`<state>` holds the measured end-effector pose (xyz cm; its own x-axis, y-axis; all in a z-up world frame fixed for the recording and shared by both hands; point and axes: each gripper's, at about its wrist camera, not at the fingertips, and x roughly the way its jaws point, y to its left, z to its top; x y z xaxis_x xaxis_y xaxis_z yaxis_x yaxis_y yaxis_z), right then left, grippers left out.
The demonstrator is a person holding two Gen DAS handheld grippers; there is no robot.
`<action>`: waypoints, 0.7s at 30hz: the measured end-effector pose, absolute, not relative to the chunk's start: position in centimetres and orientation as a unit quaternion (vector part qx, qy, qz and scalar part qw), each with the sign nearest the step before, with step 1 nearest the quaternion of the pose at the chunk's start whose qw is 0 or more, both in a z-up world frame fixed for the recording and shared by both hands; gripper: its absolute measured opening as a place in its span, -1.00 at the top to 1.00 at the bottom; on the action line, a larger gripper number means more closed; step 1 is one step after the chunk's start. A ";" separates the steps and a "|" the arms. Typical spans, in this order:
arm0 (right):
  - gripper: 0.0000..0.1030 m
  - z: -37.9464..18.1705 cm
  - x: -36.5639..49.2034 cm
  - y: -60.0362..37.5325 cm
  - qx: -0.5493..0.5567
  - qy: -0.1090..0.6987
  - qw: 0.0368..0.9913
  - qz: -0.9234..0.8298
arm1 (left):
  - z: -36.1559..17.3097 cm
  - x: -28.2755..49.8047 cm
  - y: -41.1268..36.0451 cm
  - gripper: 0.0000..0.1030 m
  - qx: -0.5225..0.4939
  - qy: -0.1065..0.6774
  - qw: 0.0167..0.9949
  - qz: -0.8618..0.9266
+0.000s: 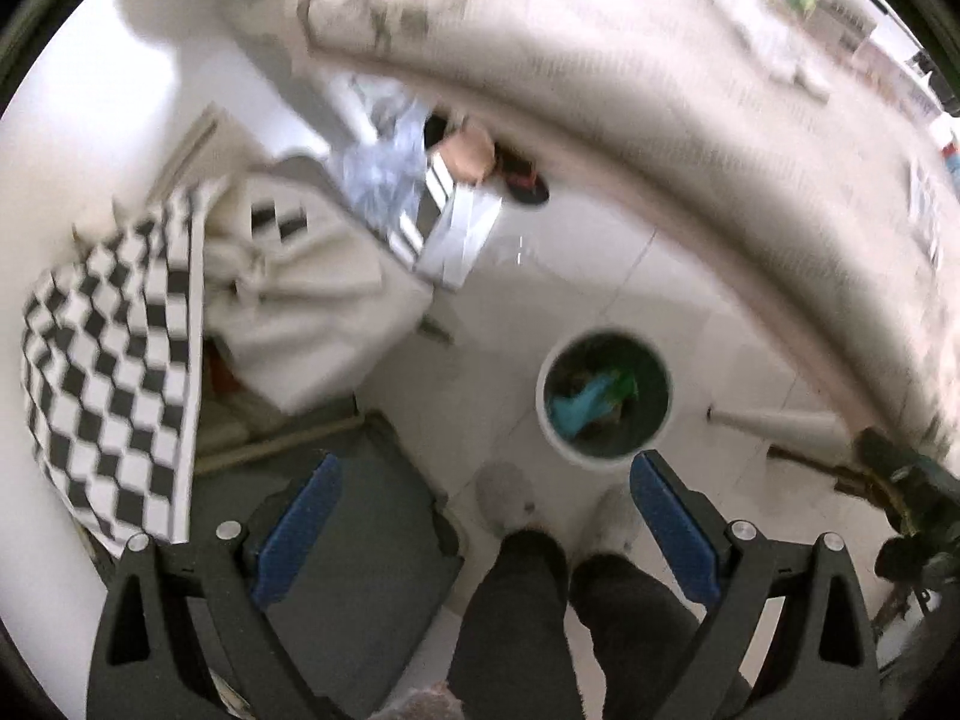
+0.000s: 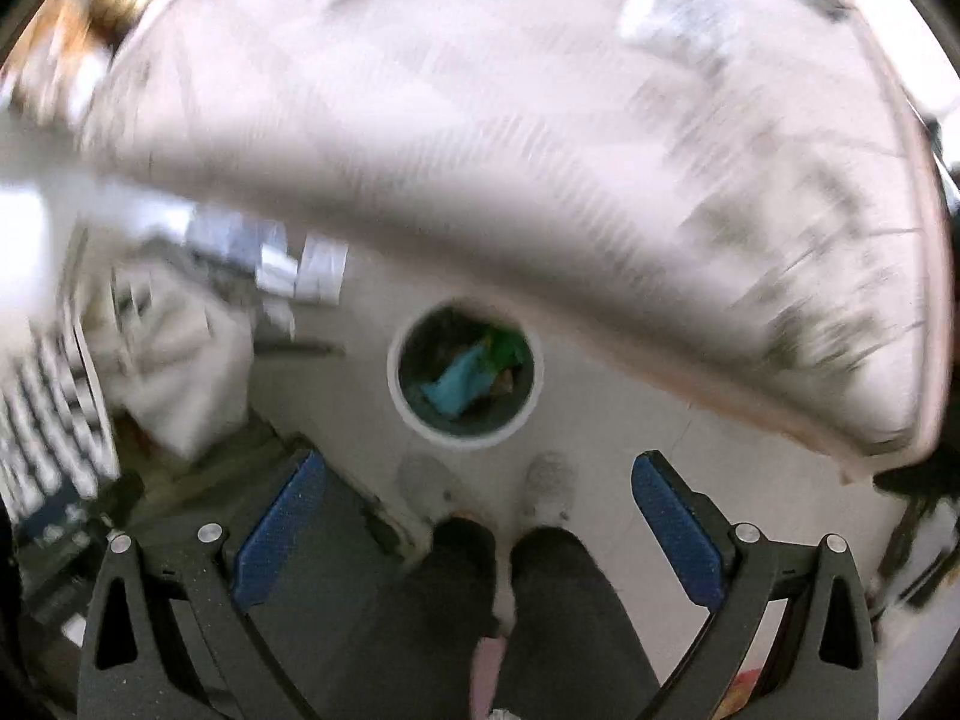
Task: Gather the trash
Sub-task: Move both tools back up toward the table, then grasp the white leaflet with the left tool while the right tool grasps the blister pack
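Landmark is the white trash bin (image 1: pixel 603 399), standing on pale floor tiles (image 1: pixel 600 276). Far left of bin: checkered cloth (image 1: pixel 114 396), then a white draped fabric (image 1: pixel 312 300) beside it. Left gripper (image 1: pixel 486 531) spread wide, nothing between blue pads (image 1: pixel 300 525), pointing down just short of the bin. Inside bin: blue trash piece (image 1: pixel 579 405) and green scrap (image 1: pixel 624 384). Person's dark legs (image 1: pixel 564 618) stand near the bin. Right of and beyond bin: table edge (image 1: pixel 690 138), blurred. Right gripper (image 2: pixel 477 525) also spread wide and empty, bin (image 2: pixel 465 373) just ahead.
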<state>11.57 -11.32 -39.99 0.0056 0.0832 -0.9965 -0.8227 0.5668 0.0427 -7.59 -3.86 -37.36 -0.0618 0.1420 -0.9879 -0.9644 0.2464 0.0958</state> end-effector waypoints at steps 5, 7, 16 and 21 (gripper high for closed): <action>-1.00 -36.5 20.6 -6.7 -0.264 0.606 0.687 0.301 | -35.3 -3.4 0.8 -0.92 -0.349 0.547 0.575 0.498; -1.00 -36.9 24.5 -4.8 -0.250 0.613 0.698 0.273 | -35.3 -1.6 2.9 -0.92 -0.346 0.554 0.567 0.502; -0.46 -40.1 31.4 1.1 -0.266 0.633 0.687 0.237 | -36.1 5.7 9.9 -0.92 -0.374 0.573 0.525 0.507; -0.30 -38.8 30.3 1.7 -0.292 0.610 0.685 0.272 | -36.4 10.3 13.3 -0.92 -0.397 0.570 0.527 0.490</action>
<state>30.32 1.74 -38.81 0.1081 0.0151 -0.9940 -0.7284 0.6817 -0.0689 10.27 13.27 -36.44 -0.1284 0.0633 -0.9897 -0.9690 0.2045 0.1388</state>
